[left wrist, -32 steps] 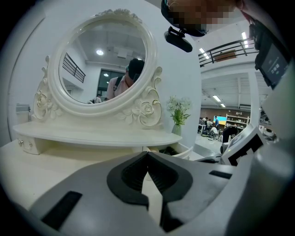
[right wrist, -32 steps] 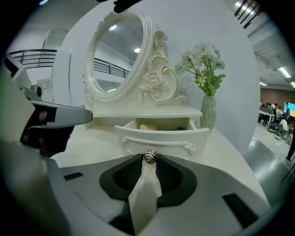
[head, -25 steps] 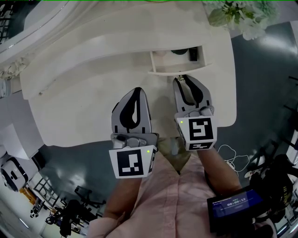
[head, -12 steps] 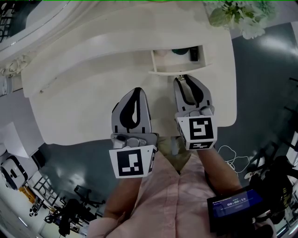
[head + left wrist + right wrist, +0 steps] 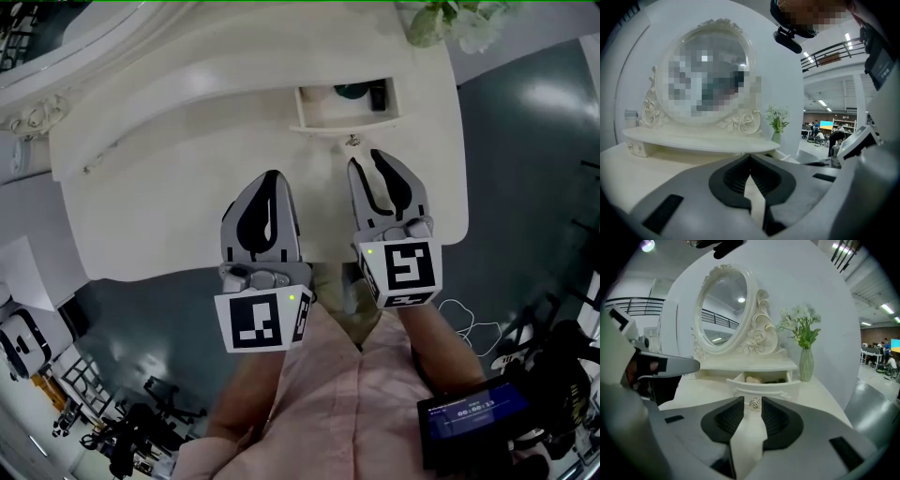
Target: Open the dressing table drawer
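The white dressing table (image 5: 159, 206) has a small drawer (image 5: 343, 120) standing pulled out under its raised shelf, with a few small items inside. In the right gripper view the drawer front (image 5: 774, 389) faces me, and its metal knob (image 5: 754, 403) shows just beyond the jaw tips. My right gripper (image 5: 367, 161) (image 5: 752, 405) is open, a short way back from the knob (image 5: 352, 141) and not touching it. My left gripper (image 5: 272, 175) (image 5: 750, 155) hovers over the table top to the left, shut with nothing in it.
A vase of white flowers (image 5: 448, 22) (image 5: 805, 363) stands at the table's far right corner. An oval mirror (image 5: 723, 309) in a carved frame rises behind the shelf (image 5: 698, 140). The table's front edge (image 5: 281, 262) lies just under both grippers.
My right gripper has drawn back a little from the drawer's knob, so a gap shows between them. The left gripper has kept its place. The drawer stays open.
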Motion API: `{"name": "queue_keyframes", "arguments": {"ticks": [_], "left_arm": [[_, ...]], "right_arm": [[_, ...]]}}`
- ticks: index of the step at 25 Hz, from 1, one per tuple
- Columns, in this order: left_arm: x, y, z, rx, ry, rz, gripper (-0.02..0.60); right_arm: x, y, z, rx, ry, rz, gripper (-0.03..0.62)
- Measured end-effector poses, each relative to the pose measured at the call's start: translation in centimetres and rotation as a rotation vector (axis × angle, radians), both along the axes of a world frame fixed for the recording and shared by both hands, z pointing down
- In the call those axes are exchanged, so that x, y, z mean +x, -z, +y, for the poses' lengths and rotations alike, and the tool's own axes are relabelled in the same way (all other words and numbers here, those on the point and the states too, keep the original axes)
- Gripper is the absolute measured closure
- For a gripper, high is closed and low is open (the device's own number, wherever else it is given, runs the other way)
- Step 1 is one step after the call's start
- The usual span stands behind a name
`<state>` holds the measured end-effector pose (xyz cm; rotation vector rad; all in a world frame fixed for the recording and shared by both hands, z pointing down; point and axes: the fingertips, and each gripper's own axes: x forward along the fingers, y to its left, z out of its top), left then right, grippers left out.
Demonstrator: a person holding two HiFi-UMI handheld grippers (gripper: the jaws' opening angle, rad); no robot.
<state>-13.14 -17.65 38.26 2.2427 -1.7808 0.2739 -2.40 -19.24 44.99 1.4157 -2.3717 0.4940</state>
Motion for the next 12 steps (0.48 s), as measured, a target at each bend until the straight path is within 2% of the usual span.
{"name": "queue_keyframes", "arguments": {"ticks": [7,12], "left_arm": [[1.8,4.9,2.9,0.102,0.020,-0.009,0.560],[3.4,8.9,6.0,0.175,0.024,-0.033,0.560]], "right_arm": [[1.1,8.0,3.1,0.160,0.042,-0.082,0.489],[2.2,13.6,6.2,0.263,0.067,-0.119,0.556]]}}
